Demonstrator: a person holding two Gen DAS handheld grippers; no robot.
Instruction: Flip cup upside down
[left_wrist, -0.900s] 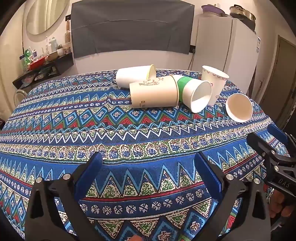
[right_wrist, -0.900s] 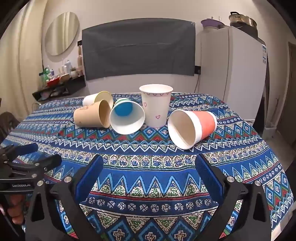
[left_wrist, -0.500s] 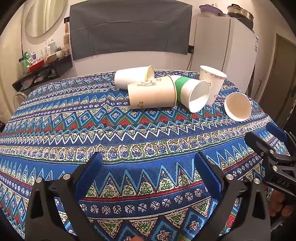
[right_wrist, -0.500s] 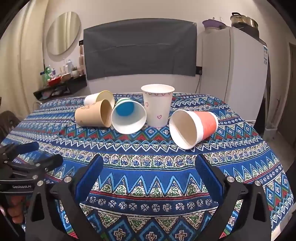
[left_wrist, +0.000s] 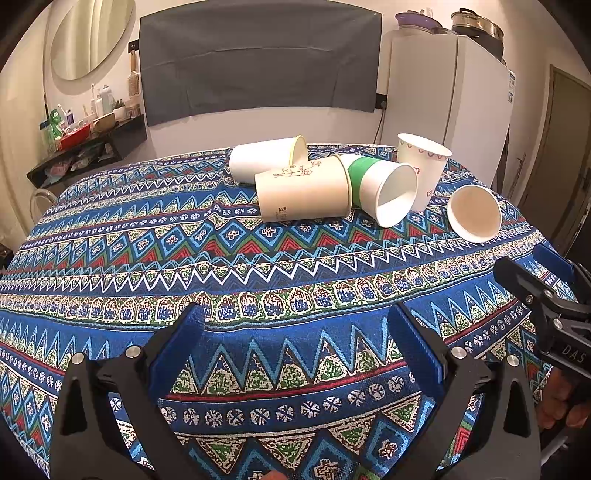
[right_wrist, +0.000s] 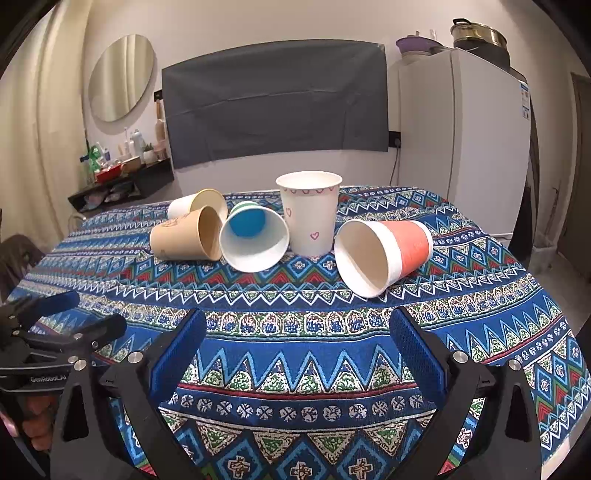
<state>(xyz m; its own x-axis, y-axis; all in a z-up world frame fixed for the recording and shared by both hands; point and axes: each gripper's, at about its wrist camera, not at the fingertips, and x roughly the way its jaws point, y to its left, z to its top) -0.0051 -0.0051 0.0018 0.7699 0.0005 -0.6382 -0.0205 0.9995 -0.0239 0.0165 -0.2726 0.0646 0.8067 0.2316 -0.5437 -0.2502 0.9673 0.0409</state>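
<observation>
Several paper cups sit at the far middle of the patterned table. A white cup with red hearts (right_wrist: 309, 213) (left_wrist: 422, 170) stands upright, mouth up. An orange-banded cup (right_wrist: 382, 252) (left_wrist: 474, 213) lies on its side to its right. A green-banded cup with a blue bottom (right_wrist: 253, 236) (left_wrist: 382, 192), a tan cup (right_wrist: 186, 236) (left_wrist: 303, 192) and a white cup (right_wrist: 197, 204) (left_wrist: 266, 161) lie on their sides to the left. My left gripper (left_wrist: 295, 326) and right gripper (right_wrist: 295, 326) are both open and empty, near the table's front edge, well short of the cups.
The blue patterned tablecloth (right_wrist: 295, 295) covers the whole table. A white fridge (right_wrist: 461, 133) stands behind at the right, a dark cloth (right_wrist: 273, 103) hangs on the back wall, and a cluttered shelf (right_wrist: 122, 177) is at the left. The other gripper shows at each view's side.
Both grippers have moved slightly closer to the cups and risen a little. Both stay open. The cups have not moved.
</observation>
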